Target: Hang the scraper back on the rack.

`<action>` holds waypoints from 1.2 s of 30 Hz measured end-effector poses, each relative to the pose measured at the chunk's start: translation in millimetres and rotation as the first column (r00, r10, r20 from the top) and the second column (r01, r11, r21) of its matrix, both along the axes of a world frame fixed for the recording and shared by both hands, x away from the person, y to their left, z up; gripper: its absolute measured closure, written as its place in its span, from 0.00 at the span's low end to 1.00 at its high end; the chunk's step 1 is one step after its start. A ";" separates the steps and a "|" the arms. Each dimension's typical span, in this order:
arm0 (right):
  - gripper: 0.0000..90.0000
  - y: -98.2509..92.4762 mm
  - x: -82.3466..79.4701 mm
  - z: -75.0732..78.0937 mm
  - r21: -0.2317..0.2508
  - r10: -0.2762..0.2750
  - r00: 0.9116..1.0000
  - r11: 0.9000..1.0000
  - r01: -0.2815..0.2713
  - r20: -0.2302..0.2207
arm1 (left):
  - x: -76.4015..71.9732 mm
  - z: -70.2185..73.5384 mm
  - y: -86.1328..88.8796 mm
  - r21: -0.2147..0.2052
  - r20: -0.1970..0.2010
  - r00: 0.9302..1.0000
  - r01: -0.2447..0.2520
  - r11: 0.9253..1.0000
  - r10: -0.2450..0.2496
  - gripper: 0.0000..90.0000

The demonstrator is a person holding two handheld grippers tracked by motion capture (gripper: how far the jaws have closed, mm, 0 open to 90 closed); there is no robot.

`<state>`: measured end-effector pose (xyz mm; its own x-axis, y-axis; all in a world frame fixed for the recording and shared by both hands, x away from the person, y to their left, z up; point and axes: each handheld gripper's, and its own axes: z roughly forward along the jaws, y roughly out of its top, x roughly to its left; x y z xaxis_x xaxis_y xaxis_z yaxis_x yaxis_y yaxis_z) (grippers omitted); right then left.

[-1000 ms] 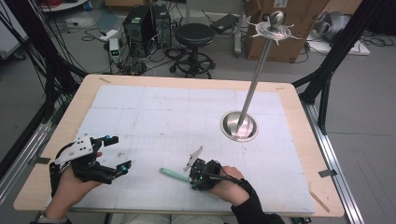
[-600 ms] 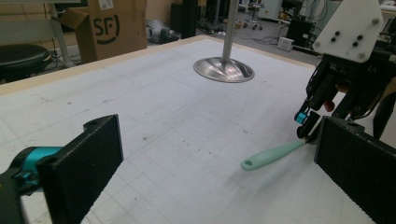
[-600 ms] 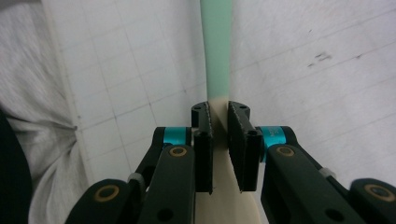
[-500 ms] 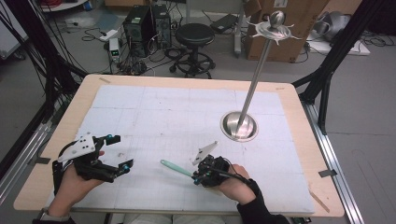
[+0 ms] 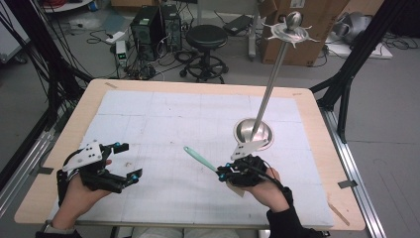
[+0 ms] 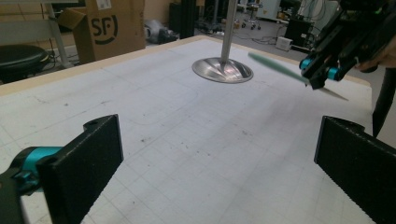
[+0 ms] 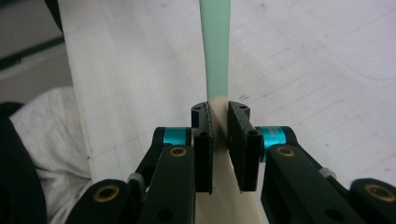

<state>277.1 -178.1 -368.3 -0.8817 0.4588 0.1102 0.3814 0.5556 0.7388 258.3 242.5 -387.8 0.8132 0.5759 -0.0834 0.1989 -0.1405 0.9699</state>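
Note:
A slim tool with a mint-green end and a cream end is clamped in my right gripper, which is shut on it near the front middle of the table. In the right gripper view the green part points away from the jaws and the cream part runs back between them, with the gripper closed around the colour join. The left gripper view shows that gripper holding the green end above the mat. My left gripper sits at the front left, open and holding nothing, its jaws wide apart.
A metal stand rises from a round dish-shaped base right of centre, its pole leaning up to a hooked top. A white gridded mat covers the wooden table. A stool, boxes and cables lie beyond the far edge.
My right gripper has moved right and farther from the front edge with the tool, its green end now lifted nearer the stand's base. The left gripper has barely shifted.

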 end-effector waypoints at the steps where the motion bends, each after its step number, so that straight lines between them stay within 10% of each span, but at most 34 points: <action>1: 0.90 -3.9 -0.5 2.4 0.007 -0.012 1.000 1.000 0.012 0.006 | 0.1 -0.1 -0.3 0.001 0.001 1.000 0.002 1.000 -0.002 0.02; 15: 0.90 -67.7 -0.4 39.1 0.146 -0.124 0.986 0.983 0.107 0.114 | -2.0 -0.1 -3.3 0.002 -0.003 1.000 0.007 1.000 -0.007 0.02; 23: 0.90 -104.1 -0.4 57.2 0.211 -0.176 0.981 0.965 0.156 0.077 | -2.4 -3.4 -6.3 0.030 -0.003 1.000 0.005 1.000 -0.005 0.02; 36: 0.90 -152.4 -2.8 76.1 0.319 -0.341 0.930 0.904 0.284 0.138 | -2.4 -4.4 -8.2 0.030 -0.006 1.000 0.009 1.000 -0.009 0.02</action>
